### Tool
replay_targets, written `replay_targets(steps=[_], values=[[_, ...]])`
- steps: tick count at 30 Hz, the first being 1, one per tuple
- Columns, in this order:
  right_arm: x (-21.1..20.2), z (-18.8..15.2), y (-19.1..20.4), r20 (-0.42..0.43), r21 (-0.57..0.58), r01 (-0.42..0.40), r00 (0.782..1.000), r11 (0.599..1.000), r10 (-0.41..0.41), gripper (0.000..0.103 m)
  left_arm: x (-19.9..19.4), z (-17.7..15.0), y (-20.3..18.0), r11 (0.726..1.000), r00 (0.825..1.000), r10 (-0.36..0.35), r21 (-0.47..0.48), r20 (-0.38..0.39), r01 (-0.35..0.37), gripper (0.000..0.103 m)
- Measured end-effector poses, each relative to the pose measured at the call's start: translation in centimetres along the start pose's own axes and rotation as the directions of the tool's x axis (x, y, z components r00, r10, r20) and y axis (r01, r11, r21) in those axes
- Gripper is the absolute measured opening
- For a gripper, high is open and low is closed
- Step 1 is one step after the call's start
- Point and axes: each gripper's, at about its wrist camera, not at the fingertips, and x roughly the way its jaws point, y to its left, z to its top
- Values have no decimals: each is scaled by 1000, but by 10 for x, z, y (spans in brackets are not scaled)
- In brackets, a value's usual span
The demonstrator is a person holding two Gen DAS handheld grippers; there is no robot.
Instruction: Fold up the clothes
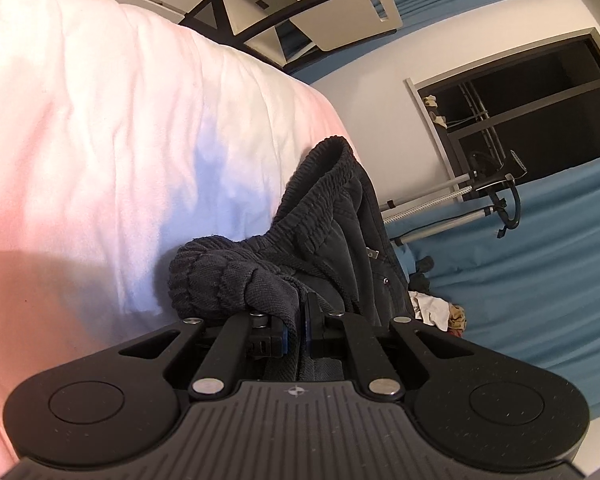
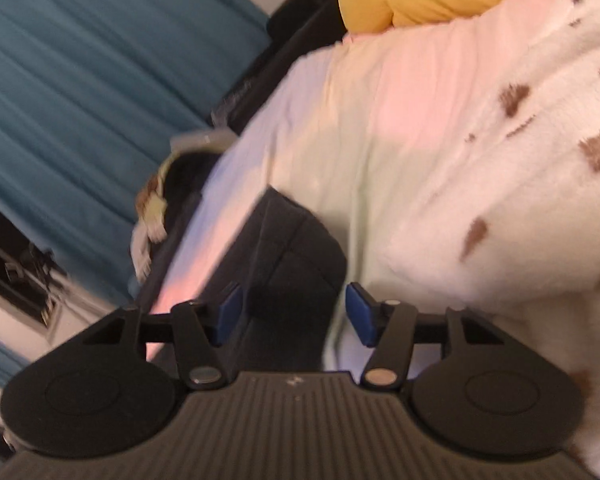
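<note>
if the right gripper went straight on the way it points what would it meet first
Most likely the dark folded garment lying on the pale bedsheet: it sits directly ahead of the open right gripper, though blur leaves depth unclear.

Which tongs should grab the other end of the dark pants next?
Probably the right tongs: they are open with the dark pants just ahead. The left tongs are already shut on the waistband.

One dark garment [image 1: 332,216] — two hand-held grippers [image 1: 298,312] [image 2: 294,312]
</note>
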Motion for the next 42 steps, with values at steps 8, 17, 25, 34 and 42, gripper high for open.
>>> replay_targets(steps=[8, 17, 25, 34, 42], values=[[27, -3, 2, -18, -5, -25, 1000, 1000, 25, 38, -3, -3, -6, 999, 1000, 19, 25, 19, -19, 9], [-31, 35, 86, 177, -169, -88, 977, 982, 118, 5, -15, 6, -1, 998, 998, -65, -1, -20, 65, 9], [11, 10, 2, 10, -41, 149, 989, 988, -148, 7, 6, 17, 16, 998, 974, -62, 19, -220, 67, 11], [-13, 13, 71, 99, -289, 172, 984, 942, -149, 63, -31, -2, -28, 931, 979, 46, 363, -198, 30, 87], [-43, -16, 169, 110, -471, 33, 994, 882, 21, 63, -61, -64, -119, 714, 997, -14, 698, -72, 61, 89]])
